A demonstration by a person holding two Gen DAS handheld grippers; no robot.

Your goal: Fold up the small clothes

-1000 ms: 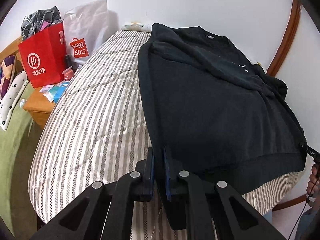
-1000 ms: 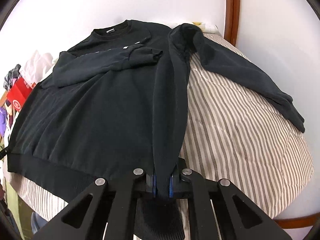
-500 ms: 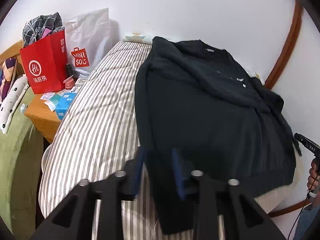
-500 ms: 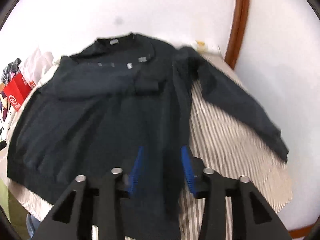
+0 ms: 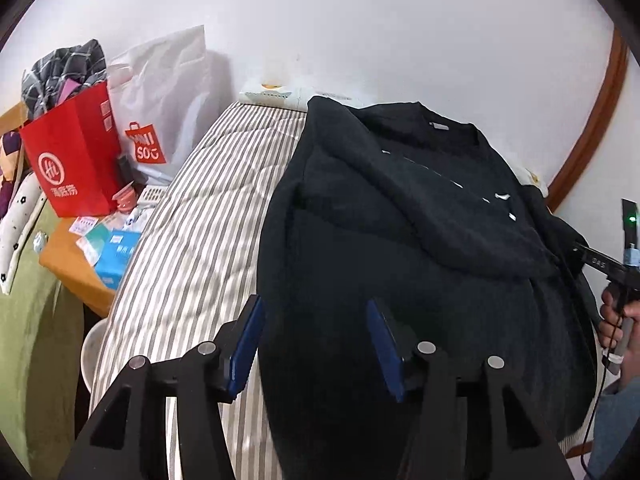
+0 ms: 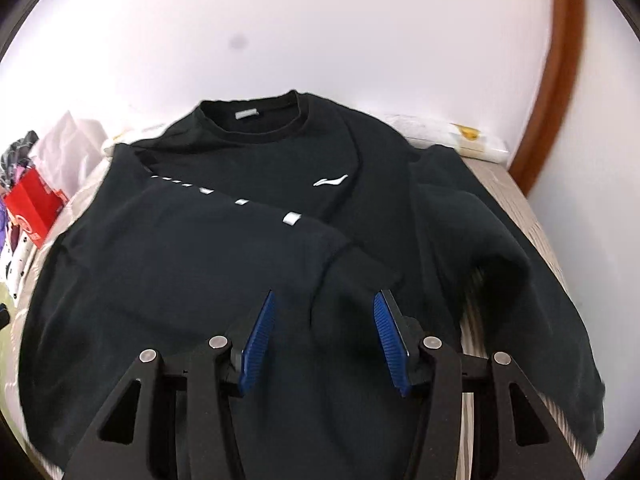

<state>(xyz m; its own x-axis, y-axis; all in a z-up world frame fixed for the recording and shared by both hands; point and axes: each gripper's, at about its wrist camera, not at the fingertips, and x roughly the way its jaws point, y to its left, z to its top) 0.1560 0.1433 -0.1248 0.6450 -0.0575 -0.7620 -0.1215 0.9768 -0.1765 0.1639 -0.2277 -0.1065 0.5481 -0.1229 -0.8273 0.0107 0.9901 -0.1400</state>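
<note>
Both tools (image 5: pixel 316 344) (image 6: pixel 322 338) agape over black sweatshirt (image 6: pixel 224 248), seemingly clear.

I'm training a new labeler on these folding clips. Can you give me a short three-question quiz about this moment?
1. True or false: the right gripper is clamped on the black sweatshirt.
2. The left sleeve lies: A) folded across the chest, B) hanging off the bed, C) tucked under the collar.
3. Fill in: beside the bed, next to the white shopping bag, stands a ____ paper bag.

Key: 1. False, its jaws stand open, as do those of the left gripper. 2. A. 3. Red.
</note>
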